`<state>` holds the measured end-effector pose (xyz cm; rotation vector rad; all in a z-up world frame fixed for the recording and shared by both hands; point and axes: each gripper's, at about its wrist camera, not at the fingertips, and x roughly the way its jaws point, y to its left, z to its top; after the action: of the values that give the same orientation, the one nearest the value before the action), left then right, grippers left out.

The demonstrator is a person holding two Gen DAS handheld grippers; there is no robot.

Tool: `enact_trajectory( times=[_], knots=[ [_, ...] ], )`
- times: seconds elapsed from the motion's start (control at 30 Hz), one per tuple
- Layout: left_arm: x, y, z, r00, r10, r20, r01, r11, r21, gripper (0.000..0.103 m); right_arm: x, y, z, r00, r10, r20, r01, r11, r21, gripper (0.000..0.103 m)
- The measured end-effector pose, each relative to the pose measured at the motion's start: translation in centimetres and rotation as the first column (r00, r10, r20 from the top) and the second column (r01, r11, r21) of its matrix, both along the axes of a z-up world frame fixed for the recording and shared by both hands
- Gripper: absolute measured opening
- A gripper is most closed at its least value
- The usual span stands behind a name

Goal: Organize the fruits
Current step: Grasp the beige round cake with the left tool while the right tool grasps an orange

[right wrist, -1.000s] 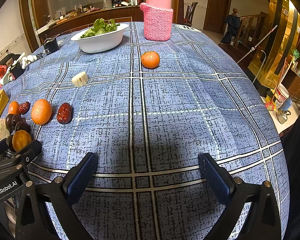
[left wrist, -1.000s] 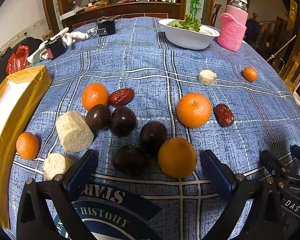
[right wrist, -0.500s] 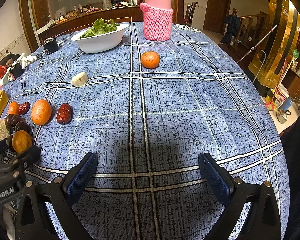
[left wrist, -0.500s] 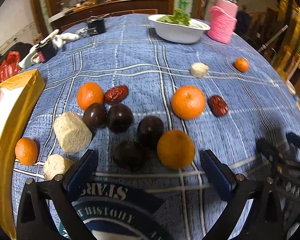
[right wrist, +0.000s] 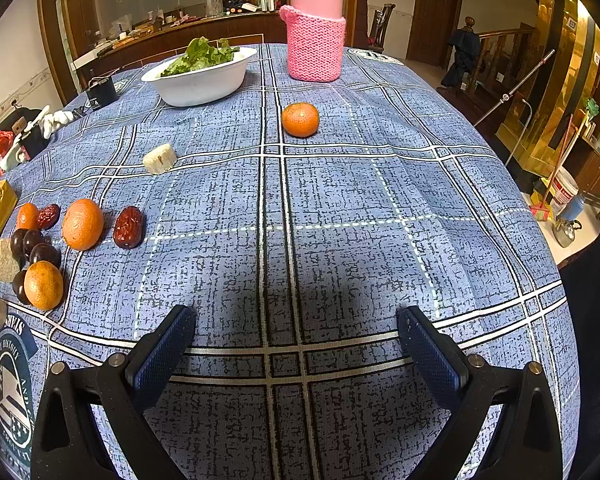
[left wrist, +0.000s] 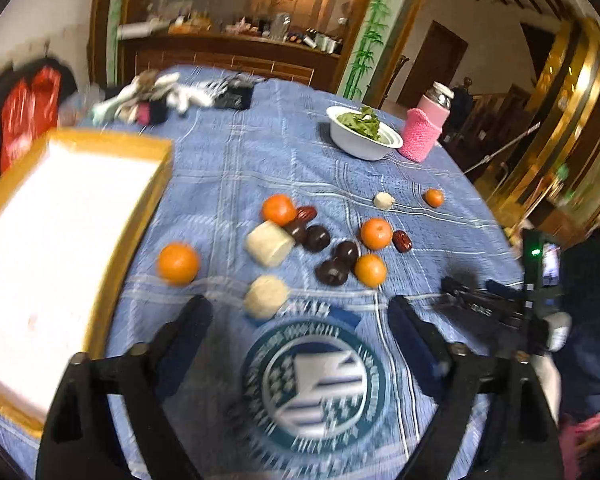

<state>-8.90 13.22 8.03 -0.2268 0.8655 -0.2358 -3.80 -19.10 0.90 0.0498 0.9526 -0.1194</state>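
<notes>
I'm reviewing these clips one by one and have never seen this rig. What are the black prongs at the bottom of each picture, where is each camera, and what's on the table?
No robot arm here: a person holds a two-finger claw in each hand, with a fisheye camera on each looking along its fingers. The prongs are those fingers.

The blurred picture is from the left claw; its jaws are closing with nothing between them. The sharp one is from the right claw, open and empty.

On the blue plaid tablecloth lie tangerines, dark plums, red dates and pale cut chunks, mostly clustered; one lone tangerine sits farther off. A bowl of lettuce, a pink-sleeved flask and a gold-edged box are also there. Nothing is held.
</notes>
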Motion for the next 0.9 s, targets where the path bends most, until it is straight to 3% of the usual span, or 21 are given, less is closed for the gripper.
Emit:
enact_trajectory(
  times=[0.2,0.4,0.47,0.53,0.57,0.67,0.77,0.83,0.9],
  knots=[
    [-3.8,5.3,3.0,0.995,0.032,0.091,-0.023,0.995,-0.102,0.085,0.0,-0.3,0.1,1.000,0.013,-0.017,-0.012,0.999,0.033,0.103],
    [-7.2,7.0,5.7,0.985,0.061,0.162,-0.052,0.997,-0.057,0.085,0.0,0.9,0.2,0.987,-0.085,-0.134,0.088,0.996,0.018,0.103],
    [-7.5,7.3,5.3,0.990,0.040,0.136,-0.032,0.998,-0.056,0.085,-0.1,1.3,0.3,0.982,-0.099,-0.160,0.103,0.994,0.020,0.102],
    [-7.5,7.4,4.6,0.995,0.007,0.103,-0.001,0.998,-0.057,0.080,-1.1,1.9,1.1,0.988,-0.093,-0.124,0.097,0.995,0.026,0.085],
    [-7.4,7.4,4.2,0.996,0.000,0.093,0.004,0.999,-0.046,0.079,-1.7,2.4,1.8,0.993,-0.079,-0.091,0.081,0.996,0.023,0.084],
    [-7.4,7.8,3.9,0.996,0.014,0.091,-0.009,0.999,-0.053,0.079,-4.2,4.1,4.9,0.999,-0.030,0.044,0.029,0.999,0.016,0.084],
    [-7.7,8.7,5.6,0.983,0.047,0.179,-0.030,0.995,-0.093,0.081,-6.1,5.8,8.3,0.982,0.052,0.183,-0.057,0.998,0.023,0.085],
    [-8.2,8.5,6.6,0.967,0.053,0.250,-0.040,0.998,-0.056,0.091,-6.4,7.2,9.1,0.972,0.117,0.204,-0.129,0.991,0.046,0.089],
    [-7.8,7.7,6.5,0.965,0.032,0.259,-0.028,0.999,-0.019,0.092,-5.9,8.7,8.7,0.971,0.172,0.164,-0.185,0.981,0.066,0.089]
  ],
)
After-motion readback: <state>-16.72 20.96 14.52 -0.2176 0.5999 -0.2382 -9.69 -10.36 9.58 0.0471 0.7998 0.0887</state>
